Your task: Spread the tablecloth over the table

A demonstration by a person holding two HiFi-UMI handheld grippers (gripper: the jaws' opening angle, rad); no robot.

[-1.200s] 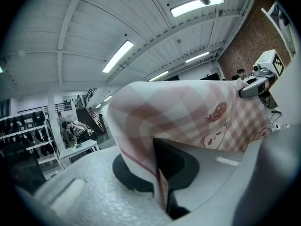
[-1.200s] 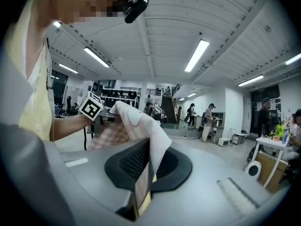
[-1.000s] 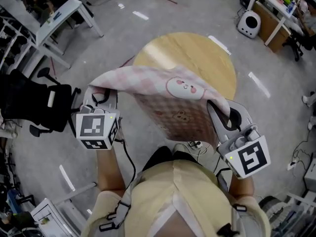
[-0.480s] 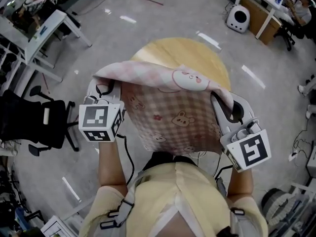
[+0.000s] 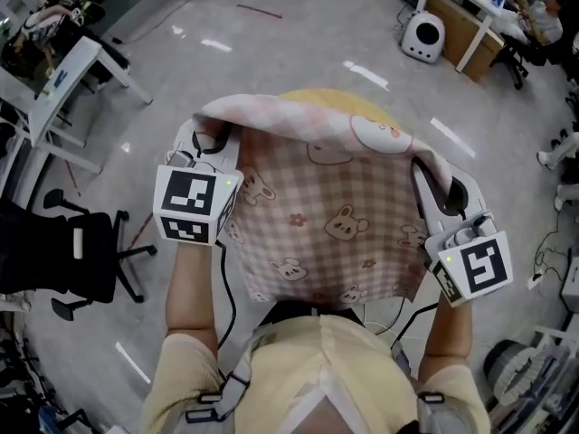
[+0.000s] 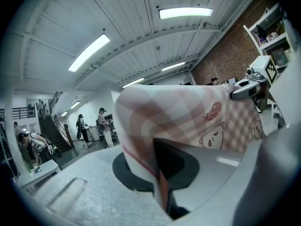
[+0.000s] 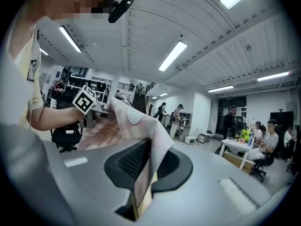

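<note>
A grey workshop floor (image 5: 271, 34) lies below, and only a sliver of the round wooden table (image 5: 348, 99) shows past the pink checked tablecloth (image 5: 326, 215). The cloth hangs in the air, not on the table, stretched between the left gripper (image 5: 213, 132) and right gripper (image 5: 436, 177). Each is clamped on a top corner, wide apart, likely so the cloth opens flat for laying

Tablecloth (image 5: 326, 206): thin soft cloth, matt, printed check. Table (image 5: 348, 99): pale wood top, smooth. Floor (image 5: 271, 52): grey, glossy w/ glare. Left gripper (image 6: 160, 173) & right gripper (image 7: 141, 173): matt grey plastic.
</note>
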